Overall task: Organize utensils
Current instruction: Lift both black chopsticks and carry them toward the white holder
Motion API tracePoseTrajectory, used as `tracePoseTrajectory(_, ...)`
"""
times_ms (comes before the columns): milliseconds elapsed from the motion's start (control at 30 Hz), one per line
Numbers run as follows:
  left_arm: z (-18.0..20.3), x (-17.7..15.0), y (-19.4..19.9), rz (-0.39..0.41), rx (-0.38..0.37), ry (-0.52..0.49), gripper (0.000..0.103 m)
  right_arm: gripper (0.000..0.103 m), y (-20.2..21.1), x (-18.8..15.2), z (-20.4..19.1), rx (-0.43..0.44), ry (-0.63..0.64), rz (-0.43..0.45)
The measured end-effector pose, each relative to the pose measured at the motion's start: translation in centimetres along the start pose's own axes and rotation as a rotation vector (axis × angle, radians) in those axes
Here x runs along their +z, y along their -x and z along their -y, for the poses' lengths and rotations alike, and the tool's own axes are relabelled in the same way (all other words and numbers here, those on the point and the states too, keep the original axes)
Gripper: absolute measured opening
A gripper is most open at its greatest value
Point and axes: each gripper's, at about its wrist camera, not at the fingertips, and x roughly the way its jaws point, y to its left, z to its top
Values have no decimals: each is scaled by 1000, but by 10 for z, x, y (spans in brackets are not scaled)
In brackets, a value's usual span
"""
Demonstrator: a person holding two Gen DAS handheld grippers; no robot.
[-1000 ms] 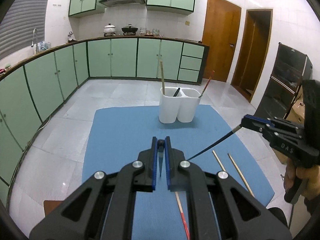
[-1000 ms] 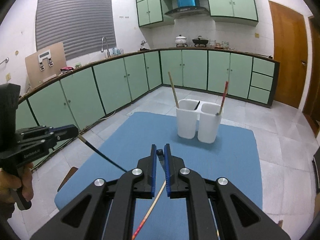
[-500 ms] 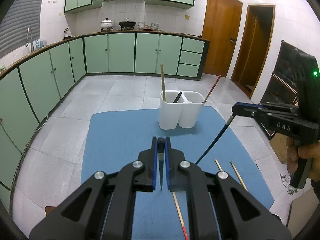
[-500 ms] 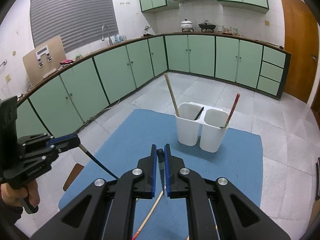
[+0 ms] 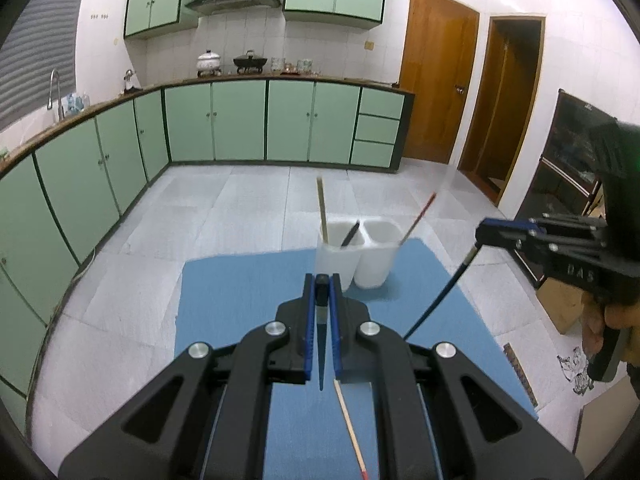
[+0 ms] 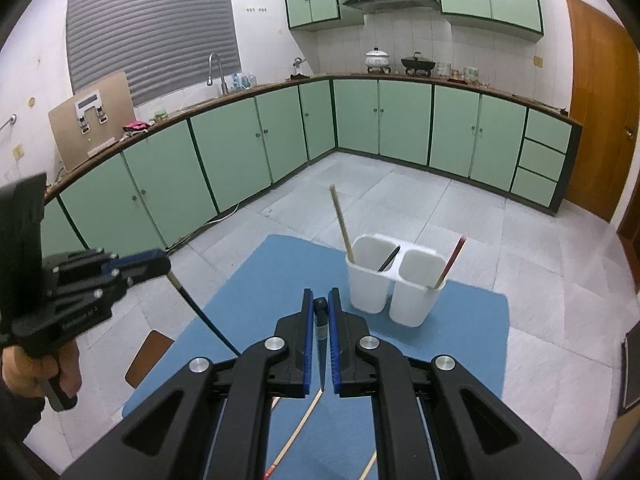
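Chopsticks were the business here: each claw was clamped on a dark one. The left gripper [image 5: 321, 284] pinched the thick end of its black chopstick [image 5: 321, 336] between its blue pads, the thin tip pointing back under the claw. The right gripper [image 6: 321, 304] had a black-tipped chopstick [image 6: 321, 340] nipped the same way; seen from the left wrist, that stick hung slanting down from the closed jaws over the blue mat [image 5: 240, 300].

Ahead of both claws stood the white twin-cup holder [image 6: 394, 292] on the far part of the mat. Its left cup held a pale wooden chopstick [image 6: 341, 220] leaning left and a short dark one [image 6: 390, 258]; its right cup held a red-ended chopstick [image 6: 450, 266] leaning right. Nothing lay between either claw and the holder.

Below and behind the left claw a loose pale chopstick with a red end [image 5: 350, 428] lay on the mat. Under the right claw lay a similar one [image 6: 298, 434]. Green cabinets [image 6: 240, 148] curved round the tiled floor beyond, and wooden doors [image 5: 436, 84] stood to the right.
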Motion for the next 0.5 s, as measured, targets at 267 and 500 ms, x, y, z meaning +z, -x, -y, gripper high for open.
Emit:
tracePoseTrajectory(267,18,71,0,64,-32,-12,6,7,22,64,23,-58,0,51)
tracePoseTrajectory(500,41,126,-23,116,-27,-36,6,7,17,122,39,-100,0,92)
